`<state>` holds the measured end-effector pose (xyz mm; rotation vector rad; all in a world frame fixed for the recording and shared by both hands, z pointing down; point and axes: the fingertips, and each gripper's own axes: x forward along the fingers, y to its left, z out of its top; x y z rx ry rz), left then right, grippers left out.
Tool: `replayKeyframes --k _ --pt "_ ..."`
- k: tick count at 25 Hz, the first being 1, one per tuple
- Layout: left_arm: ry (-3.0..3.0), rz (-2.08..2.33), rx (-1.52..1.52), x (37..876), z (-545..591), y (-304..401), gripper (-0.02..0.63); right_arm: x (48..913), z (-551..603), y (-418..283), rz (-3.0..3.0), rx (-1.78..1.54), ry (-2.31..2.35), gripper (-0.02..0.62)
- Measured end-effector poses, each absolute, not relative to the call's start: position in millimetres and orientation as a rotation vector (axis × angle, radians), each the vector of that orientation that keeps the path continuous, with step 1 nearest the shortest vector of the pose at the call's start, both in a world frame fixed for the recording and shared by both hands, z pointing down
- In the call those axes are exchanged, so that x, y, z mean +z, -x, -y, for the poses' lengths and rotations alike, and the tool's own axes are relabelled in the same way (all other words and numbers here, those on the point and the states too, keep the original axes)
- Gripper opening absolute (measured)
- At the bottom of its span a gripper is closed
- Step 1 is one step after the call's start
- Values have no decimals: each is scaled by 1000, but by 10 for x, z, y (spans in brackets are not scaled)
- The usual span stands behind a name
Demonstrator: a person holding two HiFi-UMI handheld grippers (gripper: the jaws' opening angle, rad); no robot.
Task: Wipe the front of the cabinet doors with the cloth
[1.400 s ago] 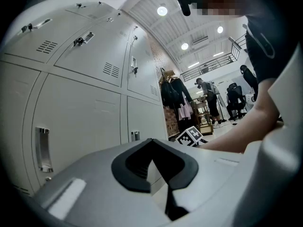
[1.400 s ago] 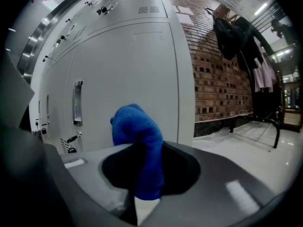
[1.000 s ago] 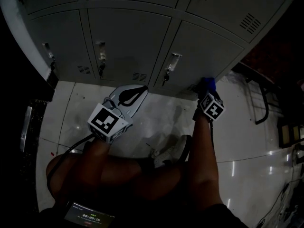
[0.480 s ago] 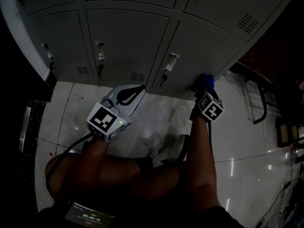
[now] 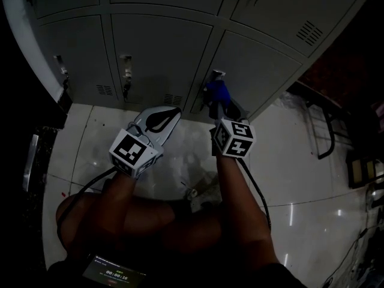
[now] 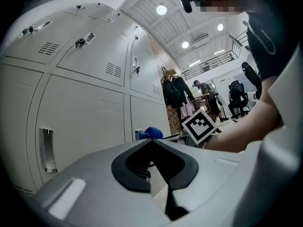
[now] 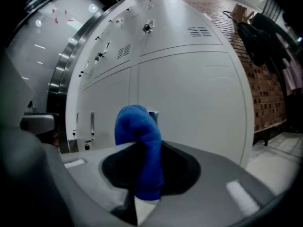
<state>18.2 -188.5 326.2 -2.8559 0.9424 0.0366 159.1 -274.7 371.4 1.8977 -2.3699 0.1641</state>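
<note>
**Locker front with cloth in the right gripper: contents by size**

1. Cabinet doors (image 5: 162, 53). Grey metal, in two rows across the far side of the scene. Each door carries a small handle and a patch of vent slots (image 5: 176, 96).
2. Floor (image 5: 300, 161). Pale glossy tiles with spots of reflected light, running from the foot of the doors towards the near edge.
3. Forearms (image 5: 240, 197). Two bare forearms reach from the near edge, one behind each gripper.
4. Left gripper (image 5: 179, 111). Held low and left of centre, above the floor and short of the lower doors. Its fingers (image 6: 90, 178) meet at the tips and hold nothing.
5. Right gripper (image 5: 218, 105). It is to the right of the left gripper and further forward, pointed at a lower-row door. Its fingers (image 7: 222, 174) are clamped on the cloth. Its marker cube (image 5: 234, 138) faces upward.
6. Cloth (image 5: 217, 91). Blue, bunched into a rounded fold that stands out past the fingertips. It sits at the front of the lower right door, just below that door's handle (image 5: 216, 75). Whether it touches the metal cannot be told.
</note>
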Motion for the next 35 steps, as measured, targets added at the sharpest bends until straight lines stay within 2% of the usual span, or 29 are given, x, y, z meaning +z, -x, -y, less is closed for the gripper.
replayKeyframes --k 5,10,16,21,35 --pt "2847 -958 35 3290 1928 -156 5 3817 2680 -1058 2456 162 -1732 80" --pt "2845 -979 39 3314 1978 -121 5 4113 2685 -828 2479 268 -1649 80" --pt "2842 -990 51 3290 1991 -109 5 4680 2788 -1049 2412 580 -1700 80" --pt "2852 -990 42 3302 1983 -116 6 4907 2875 -1091 2393 661 -1710 80" --pt "2867 -981 40 3335 1970 -131 5 5171 3117 -1566 2220 402 -1806 80"
